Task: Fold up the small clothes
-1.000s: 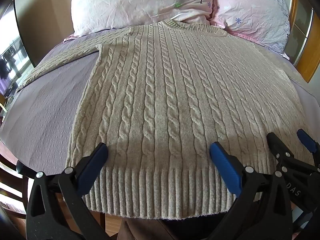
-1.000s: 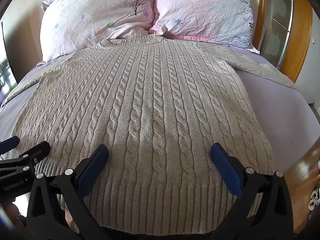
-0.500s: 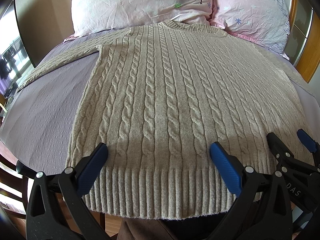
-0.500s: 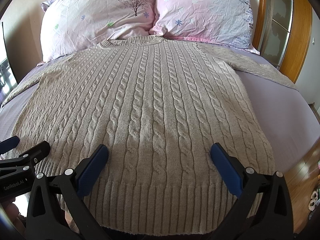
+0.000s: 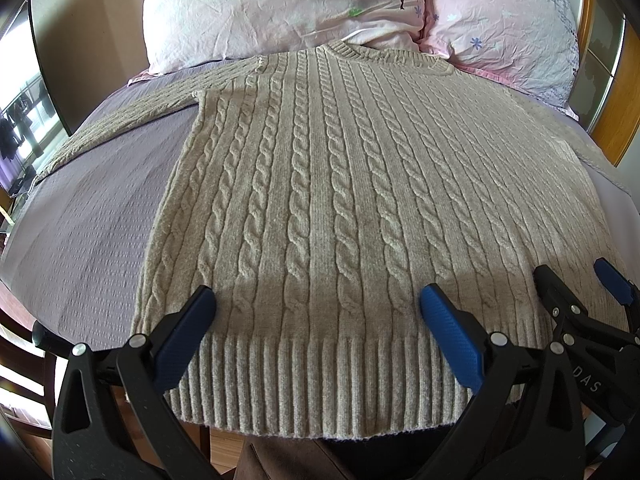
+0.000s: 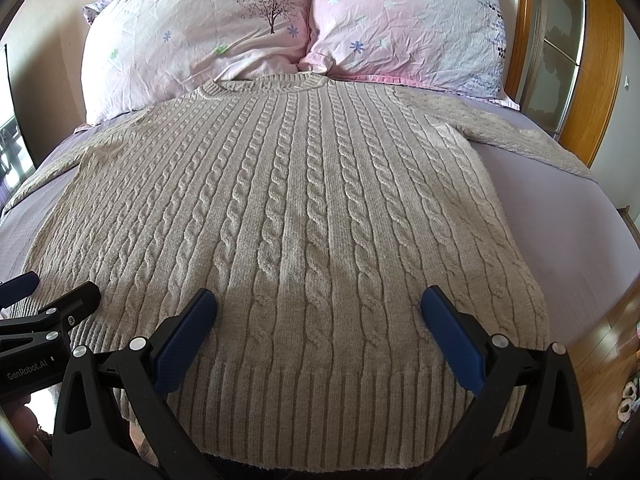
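I am hovering my left gripper (image 5: 316, 312) and right gripper (image 6: 318, 312), both spread wide and gripping nothing, over the ribbed hem of the beige cable-knit sweater (image 5: 340, 184) (lying flat on the lavender bedspread (image 5: 92, 224), collar toward the pillows (image 6: 208, 36)).

Right gripper (image 6: 318, 312), jaws spread, hovers over the flat beige sweater's (image 6: 296, 184) hem.

Bright daylight, sharp focus, strong fisheye bend

Soft shadow bands cross the sweater (image 5: 320, 200) near its hem; corners darken; window (image 5: 16, 92) glare at left.
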